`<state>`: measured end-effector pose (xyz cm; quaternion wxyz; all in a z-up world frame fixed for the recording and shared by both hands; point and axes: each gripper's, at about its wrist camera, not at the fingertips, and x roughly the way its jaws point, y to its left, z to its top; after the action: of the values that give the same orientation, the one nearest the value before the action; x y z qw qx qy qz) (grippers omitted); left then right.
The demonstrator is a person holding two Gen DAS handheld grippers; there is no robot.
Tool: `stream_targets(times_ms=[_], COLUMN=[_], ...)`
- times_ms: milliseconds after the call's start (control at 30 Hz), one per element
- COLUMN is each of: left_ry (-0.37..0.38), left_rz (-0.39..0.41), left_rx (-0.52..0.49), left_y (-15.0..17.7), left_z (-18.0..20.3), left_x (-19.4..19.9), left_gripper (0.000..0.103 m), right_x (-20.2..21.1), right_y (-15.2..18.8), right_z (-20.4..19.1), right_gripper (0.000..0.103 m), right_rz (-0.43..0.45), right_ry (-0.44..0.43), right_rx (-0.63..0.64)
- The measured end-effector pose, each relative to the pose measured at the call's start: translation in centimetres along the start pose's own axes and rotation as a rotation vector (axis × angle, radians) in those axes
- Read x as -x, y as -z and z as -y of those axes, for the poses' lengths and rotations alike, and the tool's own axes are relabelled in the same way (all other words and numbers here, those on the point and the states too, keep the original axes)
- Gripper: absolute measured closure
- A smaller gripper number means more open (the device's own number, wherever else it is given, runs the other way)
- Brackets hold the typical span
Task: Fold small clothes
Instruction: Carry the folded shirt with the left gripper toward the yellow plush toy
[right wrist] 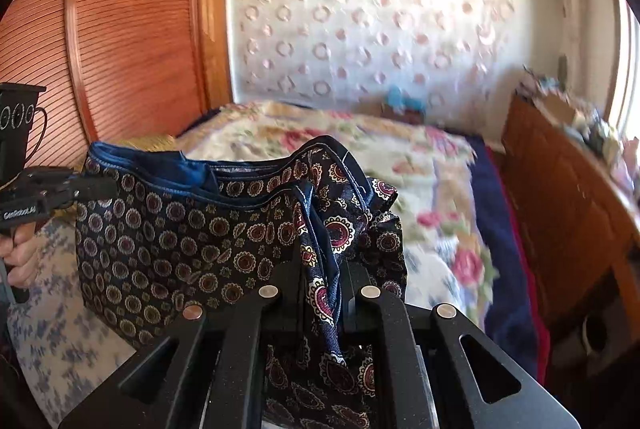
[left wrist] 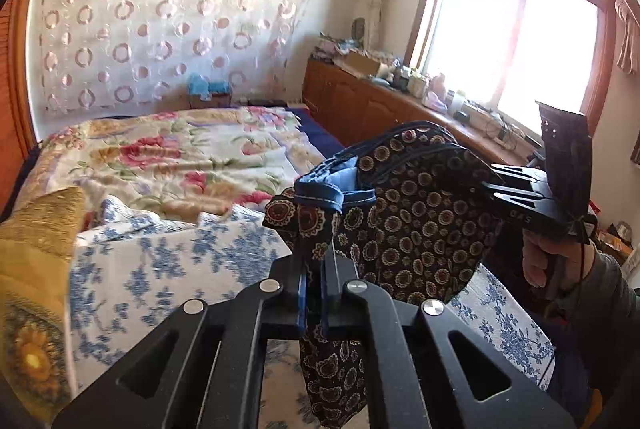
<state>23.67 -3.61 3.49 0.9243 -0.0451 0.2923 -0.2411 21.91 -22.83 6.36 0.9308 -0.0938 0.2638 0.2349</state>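
A small dark navy garment (left wrist: 416, 221) with a round medallion print and a blue waistband hangs in the air above the bed, stretched between both grippers. My left gripper (left wrist: 314, 269) is shut on one end of its waistband. My right gripper (right wrist: 324, 269) is shut on the other end. The garment shows in the right wrist view too (right wrist: 180, 229). The right gripper appears in the left wrist view (left wrist: 504, 185), and the left gripper appears at the left edge of the right wrist view (right wrist: 92, 185); each is held by a hand.
Below lies a bed with a blue-and-white floral sheet (left wrist: 160, 269) and a flowered quilt (left wrist: 180, 149) farther back. A yellow cushion (left wrist: 36, 229) is at left. A wooden cabinet (left wrist: 380, 101) with clutter runs under the window at right. A wooden wardrobe (right wrist: 120, 49) stands at left.
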Motion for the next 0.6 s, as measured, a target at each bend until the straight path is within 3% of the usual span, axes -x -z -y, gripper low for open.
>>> stream_targets(times_ms=[200, 433, 600], left_ry=[-0.100, -0.239, -0.315], left_rz=[0.084, 0.185, 0.239], left_rx=[0.045, 0.140, 0.221], left_y=[0.5, 1.8, 3.4], left_z=[-4.2, -10.6, -14.6], left_x=[5.8, 12.8, 16.6], left_gripper=[0.098, 0.098, 0.098], right_x=[-1.0, -4.5, -8.2], right_y=[-3.0, -9.7, -14.3], right_z=[-2.6, -8.9, -13.9], right_gripper=[0.093, 0.094, 0.094], right_rz=[0.059, 0.146, 0.160], right_ry=[-0.068, -0.157, -0.223], right_rx=[0.098, 0.220, 0.322])
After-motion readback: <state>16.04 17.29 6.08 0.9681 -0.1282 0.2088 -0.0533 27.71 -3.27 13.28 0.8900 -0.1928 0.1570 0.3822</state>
